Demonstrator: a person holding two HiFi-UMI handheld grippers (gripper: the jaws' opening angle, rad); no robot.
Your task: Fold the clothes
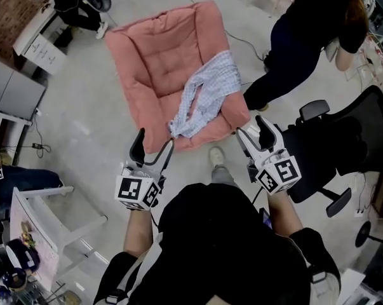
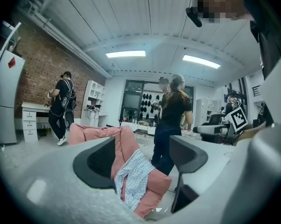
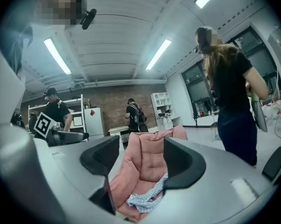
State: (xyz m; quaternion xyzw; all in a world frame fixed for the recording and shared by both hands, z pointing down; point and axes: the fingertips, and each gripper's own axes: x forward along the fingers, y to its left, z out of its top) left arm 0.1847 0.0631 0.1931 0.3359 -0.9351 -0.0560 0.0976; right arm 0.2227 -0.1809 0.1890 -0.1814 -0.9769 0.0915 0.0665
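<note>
A crumpled blue-and-white checked shirt [image 1: 206,93] lies on the near right part of a pink floor cushion [image 1: 159,53], one end hanging over the front edge. My left gripper [image 1: 153,146] hovers open just short of the cushion's front edge, left of the shirt. My right gripper [image 1: 255,132] hovers open by the cushion's near right corner. Nothing is between either pair of jaws. The shirt [image 2: 131,174] shows beyond the left jaws in the left gripper view, and the shirt [image 3: 148,199] lies low on the cushion [image 3: 147,162] in the right gripper view.
A person in dark clothes [image 1: 305,37] stands right of the cushion. A black office chair [image 1: 343,145] is close to my right gripper. A white rack [image 1: 45,227] stands at the left, a desk [image 1: 39,37] at the far left, and a cable [image 1: 242,40] crosses the floor.
</note>
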